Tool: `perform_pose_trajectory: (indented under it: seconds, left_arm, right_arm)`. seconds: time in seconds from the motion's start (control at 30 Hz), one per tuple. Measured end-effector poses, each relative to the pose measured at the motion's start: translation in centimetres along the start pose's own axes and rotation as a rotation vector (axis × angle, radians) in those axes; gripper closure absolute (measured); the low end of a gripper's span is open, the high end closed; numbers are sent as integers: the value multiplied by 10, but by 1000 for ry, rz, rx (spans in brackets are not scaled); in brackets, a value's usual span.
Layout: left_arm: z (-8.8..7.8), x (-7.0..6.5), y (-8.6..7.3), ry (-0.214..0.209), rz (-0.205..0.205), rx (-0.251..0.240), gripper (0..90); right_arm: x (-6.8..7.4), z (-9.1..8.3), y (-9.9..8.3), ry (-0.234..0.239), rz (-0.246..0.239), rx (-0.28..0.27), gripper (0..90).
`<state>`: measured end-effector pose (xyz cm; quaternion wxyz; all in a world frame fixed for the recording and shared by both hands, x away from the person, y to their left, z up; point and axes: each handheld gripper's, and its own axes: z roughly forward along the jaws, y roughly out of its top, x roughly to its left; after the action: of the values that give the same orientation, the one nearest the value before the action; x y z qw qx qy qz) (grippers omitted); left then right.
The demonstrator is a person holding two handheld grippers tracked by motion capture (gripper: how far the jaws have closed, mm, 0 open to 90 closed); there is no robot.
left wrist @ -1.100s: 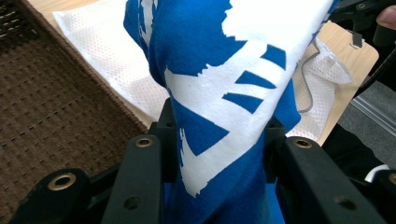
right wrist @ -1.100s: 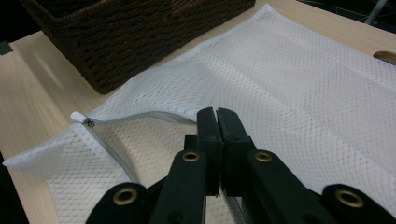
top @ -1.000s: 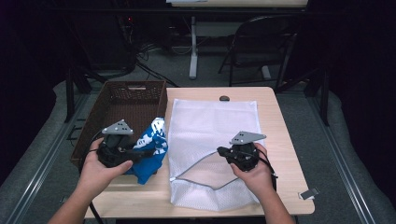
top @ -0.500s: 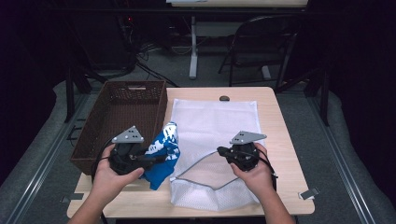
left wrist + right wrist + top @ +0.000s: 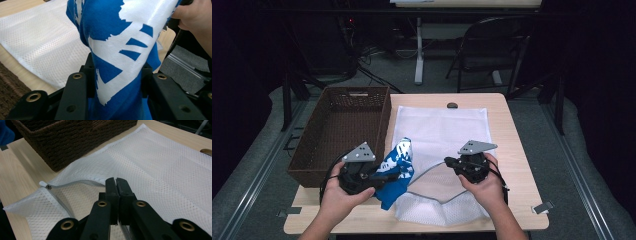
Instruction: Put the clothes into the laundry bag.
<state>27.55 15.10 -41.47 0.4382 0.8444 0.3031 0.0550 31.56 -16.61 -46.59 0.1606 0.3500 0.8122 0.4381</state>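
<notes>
A blue cloth with a white print (image 5: 398,162) hangs bunched from my left gripper (image 5: 384,176), just left of the bag's open mouth. In the left gripper view the cloth (image 5: 112,25) runs up between the jaws, and the left gripper (image 5: 116,67) is shut on it. A white mesh laundry bag (image 5: 439,130) lies flat on the wooden table (image 5: 507,150). My right gripper (image 5: 450,163) is shut on the bag's zip edge and holds the upper layer raised. In the right gripper view the right gripper (image 5: 116,182) pinches that edge, with the zipper (image 5: 60,186) curving off to the left.
A brown wicker basket (image 5: 341,127) stands at the table's left side, close beside the bag. A small dark round thing (image 5: 452,105) sits at the far table edge. A folding chair (image 5: 492,50) and cables are on the floor beyond.
My left gripper has carried the blue cloth rightwards and a little down, from beside the basket to the bag's mouth. The right gripper has stayed put on the zip edge.
</notes>
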Motion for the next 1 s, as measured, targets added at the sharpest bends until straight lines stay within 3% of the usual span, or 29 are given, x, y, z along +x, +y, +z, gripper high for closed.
perform_pose_trajectory:
  seconds: [0.33,0.57,0.87,1.0]
  left_arm:
    - [7,-11,-8,-18,18,-8,639]
    - [23,-14,-13,-56,8,-6,640]
    - [41,-23,-18,-85,25,-15,641]
    - [50,-25,-21,-106,14,2,641]
  right_arm:
    - [1,0,0,1,-2,-7,890]
    - [1,1,0,1,-2,-4,891]
    - [1,1,0,0,-4,-6,891]
    - [1,0,0,-1,-5,-9,891]
